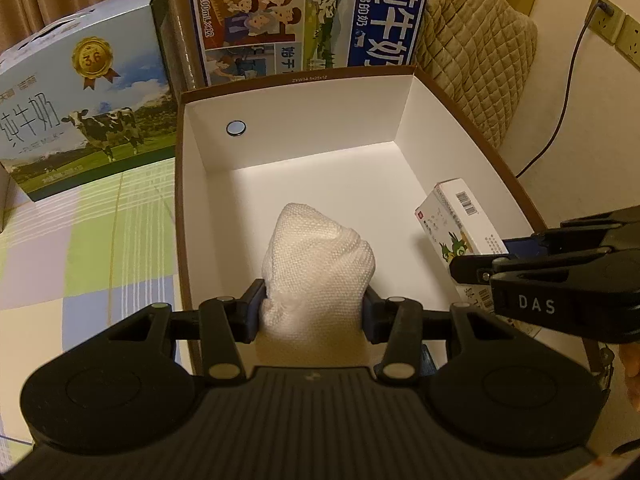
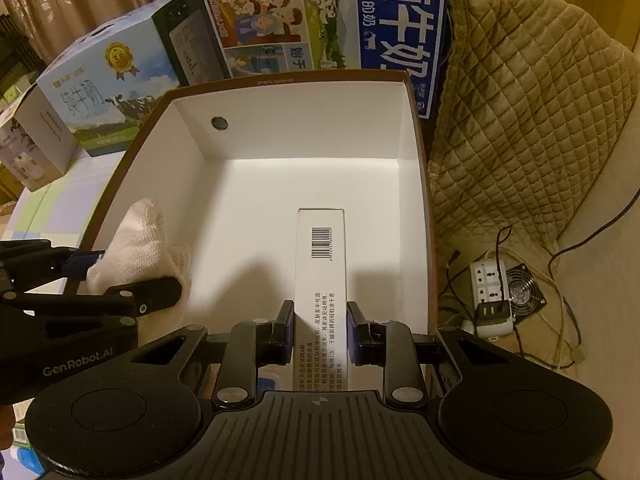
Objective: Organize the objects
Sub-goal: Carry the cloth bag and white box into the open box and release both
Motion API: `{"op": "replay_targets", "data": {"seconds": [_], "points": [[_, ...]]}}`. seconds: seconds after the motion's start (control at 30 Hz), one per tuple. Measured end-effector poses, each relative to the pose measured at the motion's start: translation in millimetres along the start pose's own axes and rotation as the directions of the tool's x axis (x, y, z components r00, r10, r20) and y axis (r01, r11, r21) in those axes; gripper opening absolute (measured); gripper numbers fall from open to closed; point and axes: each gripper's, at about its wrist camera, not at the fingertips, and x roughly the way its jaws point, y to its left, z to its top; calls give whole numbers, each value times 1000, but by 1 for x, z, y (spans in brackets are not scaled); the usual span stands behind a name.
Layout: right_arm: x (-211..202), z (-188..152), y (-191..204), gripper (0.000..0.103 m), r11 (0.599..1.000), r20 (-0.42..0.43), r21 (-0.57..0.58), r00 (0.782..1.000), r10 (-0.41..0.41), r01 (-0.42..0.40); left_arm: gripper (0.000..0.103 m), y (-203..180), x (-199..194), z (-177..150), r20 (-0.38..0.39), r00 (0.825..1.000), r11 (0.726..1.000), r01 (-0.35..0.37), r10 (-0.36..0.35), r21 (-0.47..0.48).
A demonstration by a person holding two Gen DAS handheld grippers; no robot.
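Observation:
An open box (image 1: 188,200) (image 2: 420,200), white inside with a brown rim, lies below both grippers. My left gripper (image 1: 314,306) is shut on a bunched white knitted cloth (image 1: 320,256), held over the near left part of the box. My right gripper (image 2: 320,328) is shut on a slim white medicine box (image 2: 320,248) with a barcode, held over the box's right side. In the left wrist view the medicine box (image 1: 456,220) and the right gripper (image 1: 480,260) come in from the right. In the right wrist view the cloth (image 2: 136,240) and the left gripper (image 2: 116,276) show at left.
Milk cartons stand behind and left of the box: a cow-print one (image 1: 84,108) and a tall blue one (image 1: 312,16). A quilted chair cover (image 2: 520,120) lies to the right. A power strip (image 2: 490,288), a small fan (image 2: 522,292) and cables lie on the floor. A checked tablecloth (image 1: 80,248) covers the table.

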Motion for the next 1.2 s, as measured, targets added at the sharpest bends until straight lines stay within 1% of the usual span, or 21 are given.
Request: {"op": "replay_targets", "data": {"seconds": [0.13,0.17,0.2,0.23,0.27,0.47,0.5,0.53,0.57,0.63,0.73,0.83,0.87,1.0,1.2], "points": [[5,3,-2,23,1000,3,-16,1000,-18,18,43,-2,5,2,-6,1000,1000,3,-3,8],[6,4,-3,24,1000,1,-15,1000,-28,28,44,-2,5,2,-7,1000,1000,3,-3,9],[6,5,-4,26,1000,7,-10,1000,-30,30,45,-2,6,3,-8,1000,1000,6,-6,10],[5,5,-6,34,1000,16,-3,1000,-22,22,45,-2,7,3,-9,1000,1000,7,-7,9],[4,5,-7,39,1000,20,4,1000,-11,11,45,-2,7,3,-10,1000,1000,6,-6,9],[-4,3,-10,41,1000,42,11,999,-6,6,46,-3,9,4,-8,1000,1000,7,-7,18],[-5,3,-11,41,1000,45,13,999,-5,5,48,-4,8,4,-1,1000,1000,5,-5,21],[-7,2,-11,41,1000,50,16,999,-2,1,56,-4,7,4,9,1000,1000,4,-4,25],[-10,1,-12,41,1000,57,18,998,4,-5,68,-5,5,5,19,1000,1000,4,-4,27],[-17,-1,-12,43,1000,69,25,998,15,-17,78,-5,-1,6,46,999,1000,-3,2,28],[-31,-7,-13,49,998,95,42,995,42,-46,79,-4,-13,8,70,997,999,8,-10,35],[-46,-15,-11,55,997,115,47,992,61,-66,85,0,-27,6,86,996,999,16,-19,36],[-50,-18,-9,57,996,118,45,991,65,-71,86,2,-32,5,90,996,999,17,-20,35],[-68,-35,-5,57,995,136,52,987,82,-89,90,9,-56,-5,102,994,999,31,-32,19],[-94,-64,5,58,990,159,84,982,100,-114,93,23,-94,-30,112,994,1000,18,-17,-14]]}}
